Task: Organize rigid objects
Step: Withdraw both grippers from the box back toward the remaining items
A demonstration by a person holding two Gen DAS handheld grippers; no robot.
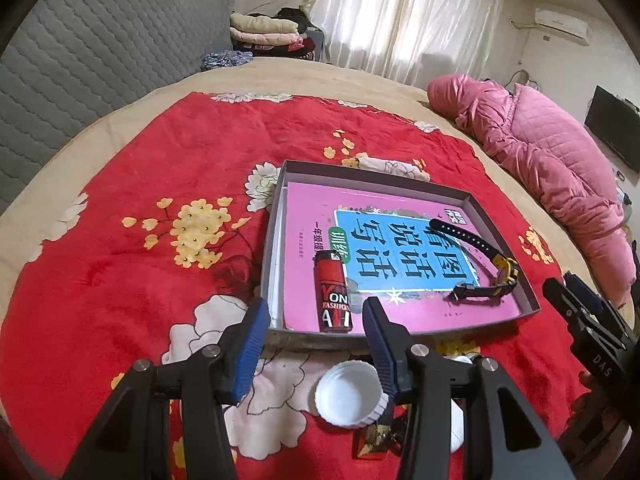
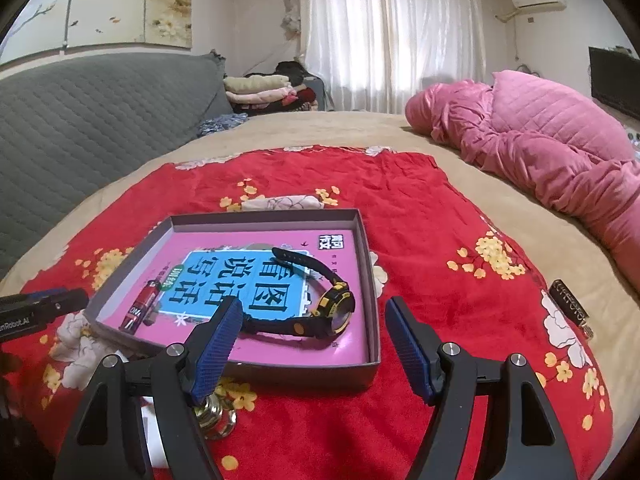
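Sorting roughly halfway along, judging by the layout: sitting already in the gray box (image 1: 496, 196) on the pink book (image 1: 400, 308) — a red lighter (image 1: 333, 300), lying flat, and a black-and-yellow watch (image 2: 332, 308), strap curled. Still waiting outside on the red blanket (image 1: 120, 272): white cap (image 1: 349, 396), gold bell (image 2: 214, 416), dark key tag (image 2: 570, 300). Hovering empty, left gripper (image 1: 316, 320) fingers apart over the lighter; right gripper (image 2: 316, 328) fingers wide apart.
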